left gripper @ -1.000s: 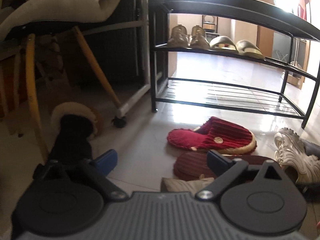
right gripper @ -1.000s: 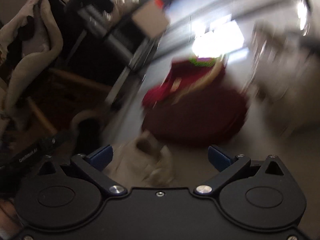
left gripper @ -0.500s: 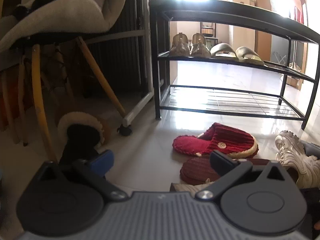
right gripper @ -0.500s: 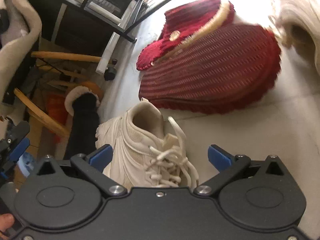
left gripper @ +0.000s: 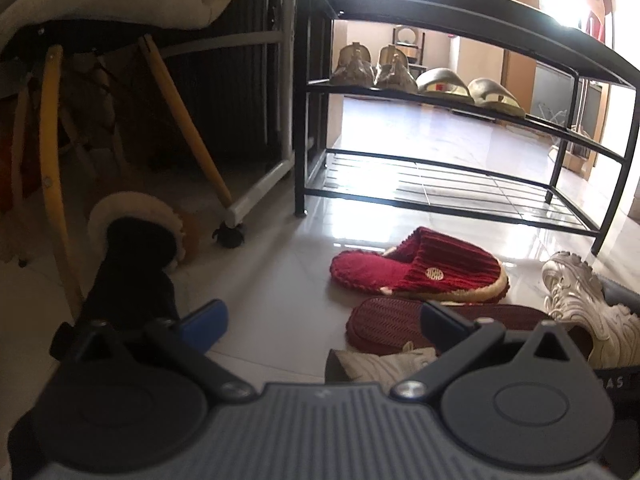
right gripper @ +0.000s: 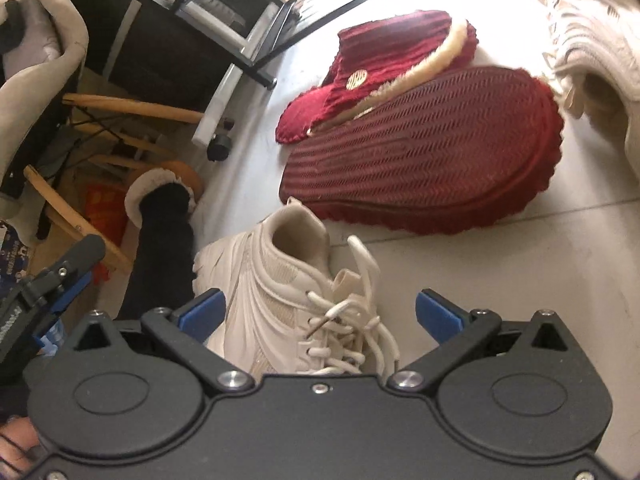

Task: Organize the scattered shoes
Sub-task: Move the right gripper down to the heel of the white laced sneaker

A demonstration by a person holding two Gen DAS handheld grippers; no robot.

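Hiding the white sneaker's toe: right gripper (jaws spread).

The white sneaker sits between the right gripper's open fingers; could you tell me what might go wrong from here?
1. The loose laces could snag on a finger of the right gripper.
2. The white sneaker is wide, so the fingers might only pinch its soft upper and slip.
3. The upturned red slipper lies close and may get nudged.

- Upright slipper lies on the floor before the rack.
- Overturned slipper touches it at 6 o'clock.
- Sneaker sits nearer still, at 7 o'clock.
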